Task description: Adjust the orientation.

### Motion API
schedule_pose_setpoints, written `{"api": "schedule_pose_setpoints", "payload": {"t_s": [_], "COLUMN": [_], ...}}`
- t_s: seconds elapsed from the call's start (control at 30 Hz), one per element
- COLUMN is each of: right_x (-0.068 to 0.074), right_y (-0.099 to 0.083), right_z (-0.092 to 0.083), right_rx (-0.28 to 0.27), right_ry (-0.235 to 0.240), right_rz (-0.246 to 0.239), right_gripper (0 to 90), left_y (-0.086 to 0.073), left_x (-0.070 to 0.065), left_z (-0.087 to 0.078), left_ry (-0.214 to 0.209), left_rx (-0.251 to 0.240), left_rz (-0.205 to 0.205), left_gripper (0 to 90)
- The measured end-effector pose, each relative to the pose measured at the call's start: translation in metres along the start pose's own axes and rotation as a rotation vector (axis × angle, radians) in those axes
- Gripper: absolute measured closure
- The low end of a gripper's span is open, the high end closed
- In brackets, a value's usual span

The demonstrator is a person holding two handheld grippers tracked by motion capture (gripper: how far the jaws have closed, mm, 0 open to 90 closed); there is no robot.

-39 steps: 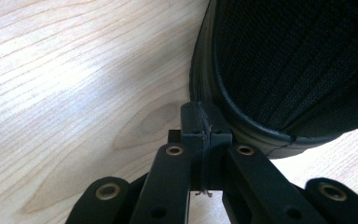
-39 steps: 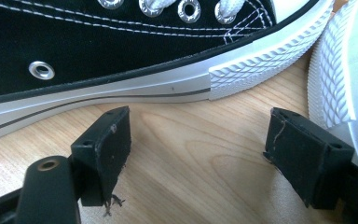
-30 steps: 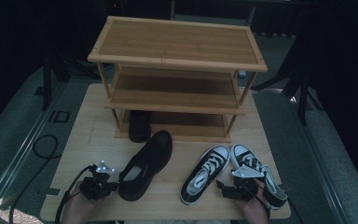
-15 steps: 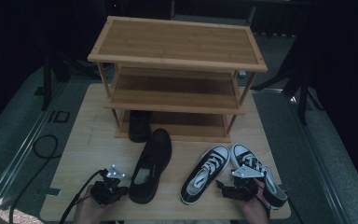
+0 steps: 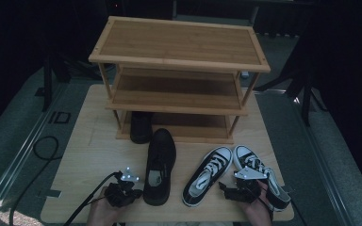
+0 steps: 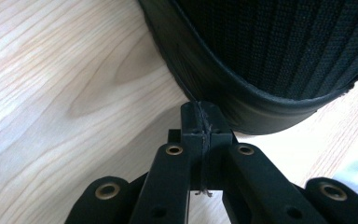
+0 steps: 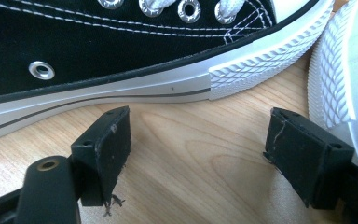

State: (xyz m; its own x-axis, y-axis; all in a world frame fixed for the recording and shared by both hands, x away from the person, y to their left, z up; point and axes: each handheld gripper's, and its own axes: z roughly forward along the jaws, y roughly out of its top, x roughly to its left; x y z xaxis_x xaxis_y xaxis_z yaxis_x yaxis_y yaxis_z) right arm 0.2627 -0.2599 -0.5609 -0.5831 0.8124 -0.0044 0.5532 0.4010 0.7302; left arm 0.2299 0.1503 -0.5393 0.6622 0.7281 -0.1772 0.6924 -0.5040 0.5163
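The black leather shoe (image 5: 159,167) lies on the worktop (image 5: 80,155) in front of the rack, toe pointing toward the bottom shelf and heel toward the person, and the left tongs (image 5: 131,192) sit just beside its heel – in the left gripper view their jaws are pressed flat together with nothing between them, the tips right up against the shoe's dark rim (image 6: 242,100), though whether they actually touch it I cannot tell. Its partner, another black shoe (image 5: 140,127), already stands under the bamboo shoe rack (image 5: 179,61) at the left end of the lowest level, so I judge that one shoe of four is put away. The work in hand looks like nudging or lining up the second black shoe toward that same slot; it is not yet on the rack. To the right lie two black-and-white canvas sneakers – the nearer sneaker (image 5: 208,174) angled toward the middle, the far sneaker (image 5: 259,176) beside it. The right tongs (image 5: 233,190) rest between them with jaws spread wide and empty (bare wood between the pads in the right gripper view, a white rubber toe cap (image 7: 261,56) just ahead). Both sneakers remain to be shelved, and the two upper shelves are bare.
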Motion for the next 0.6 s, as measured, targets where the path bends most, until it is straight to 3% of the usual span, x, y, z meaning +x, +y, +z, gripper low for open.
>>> {"api": "schedule_pose_setpoints", "payload": {"t_s": [0.3,0.6], "right_x": [0.0,0.0], "right_y": [0.0,0.0], "right_z": [0.0,0.0], "right_rx": [0.0,0.0], "right_ry": [0.0,0.0], "right_rz": [0.0,0.0], "right_gripper": [22.2,22.1], "left_y": [0.004,-0.001], "left_x": [-0.001,-0.012], "left_z": [0.002,-0.015], "left_ry": [0.017,0.025], "left_rx": [-0.004,-0.011], "left_rz": [0.012,0.084], "left_gripper": [89.9,89.3]}}
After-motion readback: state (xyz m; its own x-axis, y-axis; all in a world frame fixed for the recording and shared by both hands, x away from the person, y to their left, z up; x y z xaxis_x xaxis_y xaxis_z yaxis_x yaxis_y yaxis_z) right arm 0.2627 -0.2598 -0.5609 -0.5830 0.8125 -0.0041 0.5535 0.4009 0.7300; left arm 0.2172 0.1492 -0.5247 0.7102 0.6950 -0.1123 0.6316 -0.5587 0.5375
